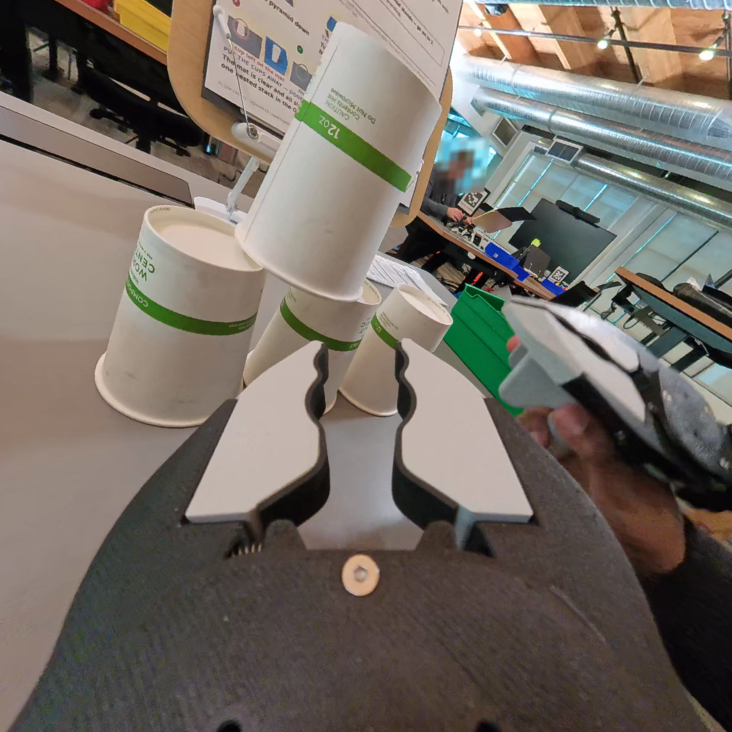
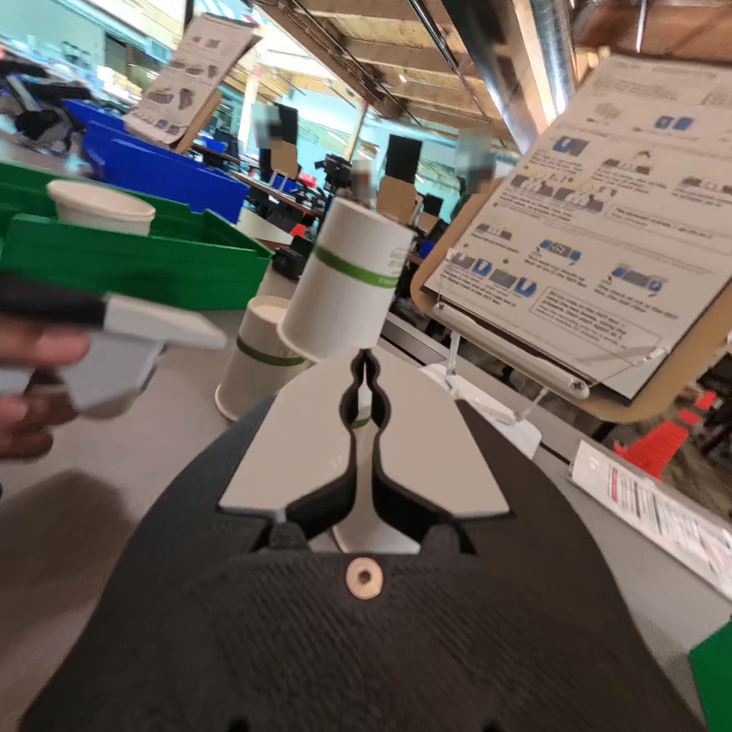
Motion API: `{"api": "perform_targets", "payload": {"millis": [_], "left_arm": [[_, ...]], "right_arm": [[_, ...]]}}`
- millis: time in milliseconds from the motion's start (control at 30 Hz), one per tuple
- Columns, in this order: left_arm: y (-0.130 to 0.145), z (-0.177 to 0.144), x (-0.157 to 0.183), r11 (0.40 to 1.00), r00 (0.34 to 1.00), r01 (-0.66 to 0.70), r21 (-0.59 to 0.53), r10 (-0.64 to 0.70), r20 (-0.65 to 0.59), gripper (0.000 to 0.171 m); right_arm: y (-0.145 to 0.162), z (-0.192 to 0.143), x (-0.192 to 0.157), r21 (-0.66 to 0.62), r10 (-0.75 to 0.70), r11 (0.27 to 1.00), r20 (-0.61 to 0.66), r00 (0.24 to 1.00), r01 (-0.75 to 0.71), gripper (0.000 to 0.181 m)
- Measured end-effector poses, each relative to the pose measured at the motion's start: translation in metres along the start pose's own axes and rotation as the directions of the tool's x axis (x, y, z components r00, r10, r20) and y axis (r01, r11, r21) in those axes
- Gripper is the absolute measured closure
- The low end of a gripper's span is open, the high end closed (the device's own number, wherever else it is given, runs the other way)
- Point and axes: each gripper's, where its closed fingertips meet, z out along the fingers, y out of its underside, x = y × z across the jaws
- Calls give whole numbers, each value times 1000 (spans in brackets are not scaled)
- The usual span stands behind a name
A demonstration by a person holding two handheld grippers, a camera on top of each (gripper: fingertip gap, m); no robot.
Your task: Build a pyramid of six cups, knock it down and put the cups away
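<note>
Three white paper cups with green bands stand upside down on the grey table [image 1: 47, 317]: a left cup [image 1: 178, 317], a middle cup [image 1: 317, 328] and a right cup [image 1: 396, 344]. A fourth cup [image 1: 336, 178] rests upside down on the left and middle cups. My left gripper [image 1: 361, 348] is open, close in front of the middle and right cups, and touches none. My right gripper [image 2: 365, 356] is shut, its tips just under the top cup's [image 2: 344, 285] rim in its own view. In the left wrist view the right gripper [image 1: 511, 317] stands to the right of the cups.
A green bin [image 1: 479, 336] stands right of the cups and holds another white cup [image 2: 103, 212]. A clipboard with an instruction sheet [image 2: 574, 257] stands on a stand behind the cups. A printed paper [image 2: 653, 523] lies at the table's right. People sit at far desks.
</note>
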Motion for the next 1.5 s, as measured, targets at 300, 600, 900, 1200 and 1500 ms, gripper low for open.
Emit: {"api": "perform_targets", "payload": {"millis": [300, 600, 900, 1200, 1500], "left_arm": [[1, 0, 3, 1000, 1000, -28, -3, 28, -5, 138], [8, 2, -2, 998, 999, 45, -34, -46, -14, 138], [9, 3, 3, 999, 1000, -6, -41, 5, -27, 138], [9, 3, 17, 987, 987, -157, -31, 155, -48, 138], [-6, 1, 9, 976, 976, -216, 12, 216, -31, 140]], "right_arm": [[28, 87, 46, -433, -14, 899, -188, 982, -70, 181], [39, 103, 21, -447, -140, 892, -133, 981, 66, 181], [39, 105, 21, -431, -129, 900, -115, 985, 68, 181], [19, 93, 46, -365, -79, 931, -158, 984, 16, 179], [1, -18, 75, -150, -12, 988, -196, 981, -18, 181]]}}
